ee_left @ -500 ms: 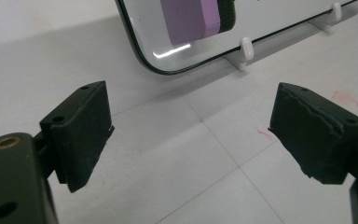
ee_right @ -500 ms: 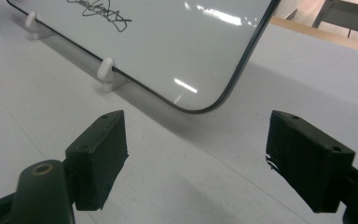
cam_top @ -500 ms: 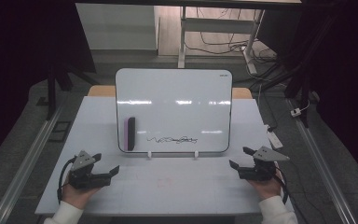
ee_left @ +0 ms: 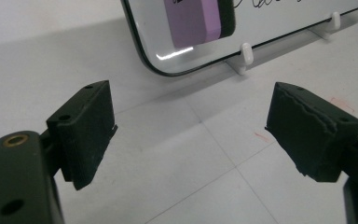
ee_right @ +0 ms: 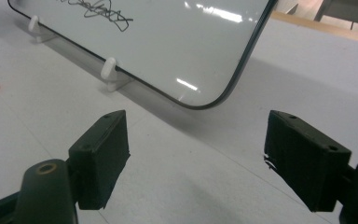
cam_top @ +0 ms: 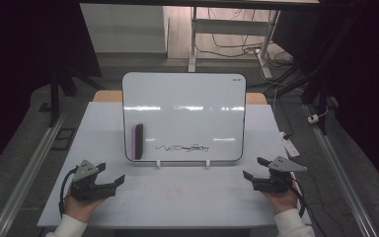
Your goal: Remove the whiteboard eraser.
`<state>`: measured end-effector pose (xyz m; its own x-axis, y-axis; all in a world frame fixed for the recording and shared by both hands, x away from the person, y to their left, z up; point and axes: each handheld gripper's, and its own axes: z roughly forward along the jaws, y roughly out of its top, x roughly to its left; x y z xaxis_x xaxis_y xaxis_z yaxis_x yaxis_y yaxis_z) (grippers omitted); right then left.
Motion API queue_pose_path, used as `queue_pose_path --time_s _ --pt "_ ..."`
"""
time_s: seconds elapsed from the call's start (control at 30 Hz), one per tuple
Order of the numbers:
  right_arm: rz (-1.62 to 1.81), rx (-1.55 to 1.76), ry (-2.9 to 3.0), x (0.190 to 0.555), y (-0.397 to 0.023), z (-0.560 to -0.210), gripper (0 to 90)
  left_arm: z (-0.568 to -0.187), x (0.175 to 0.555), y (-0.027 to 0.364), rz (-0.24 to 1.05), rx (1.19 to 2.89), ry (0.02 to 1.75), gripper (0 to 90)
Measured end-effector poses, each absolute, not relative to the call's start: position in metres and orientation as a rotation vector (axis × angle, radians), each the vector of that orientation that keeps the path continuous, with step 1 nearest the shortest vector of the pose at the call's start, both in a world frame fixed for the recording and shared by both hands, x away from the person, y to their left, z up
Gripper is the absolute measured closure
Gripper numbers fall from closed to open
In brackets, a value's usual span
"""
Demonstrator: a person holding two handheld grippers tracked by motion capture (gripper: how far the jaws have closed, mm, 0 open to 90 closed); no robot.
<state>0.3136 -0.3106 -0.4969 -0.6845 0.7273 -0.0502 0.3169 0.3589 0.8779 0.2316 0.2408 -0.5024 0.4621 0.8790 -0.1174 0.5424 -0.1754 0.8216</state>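
Observation:
A whiteboard (cam_top: 183,116) leans upright on small white stands (cam_top: 158,163) in the middle of the white table (cam_top: 177,197). A black scribble (cam_top: 182,147) runs along its lower part, and a purple and black eraser (cam_top: 137,141) sticks to its lower left. My left gripper (cam_top: 112,178) rests near the front left of the table, open, with nothing between its jaws. At the front right my right gripper (cam_top: 254,168) stands open and empty too. The eraser (ee_left: 198,18) and the board's lower corner show ahead in the left gripper view. The scribble (ee_right: 102,11) lies ahead in the right gripper view.
Faint red marks (cam_top: 175,191) stain the tabletop in front of the board. A metal rail (cam_top: 27,168) runs along the left side and another (cam_top: 340,168) along the right. Cables (cam_top: 237,47) and desk legs lie on the floor behind.

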Motion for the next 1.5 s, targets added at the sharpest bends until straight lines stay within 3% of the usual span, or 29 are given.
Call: queue_pose_path --time_s 0.57,1.5 --pt "1.277 0.910 2.178 0.310 -0.307 -0.493 21.4 -0.465 0.249 0.213 0.528 1.859 1.169 20.4" --pt "1.231 0.896 2.194 0.310 -0.302 -0.498 21.4 -0.449 0.323 0.183 0.572 1.813 1.282 41.5"
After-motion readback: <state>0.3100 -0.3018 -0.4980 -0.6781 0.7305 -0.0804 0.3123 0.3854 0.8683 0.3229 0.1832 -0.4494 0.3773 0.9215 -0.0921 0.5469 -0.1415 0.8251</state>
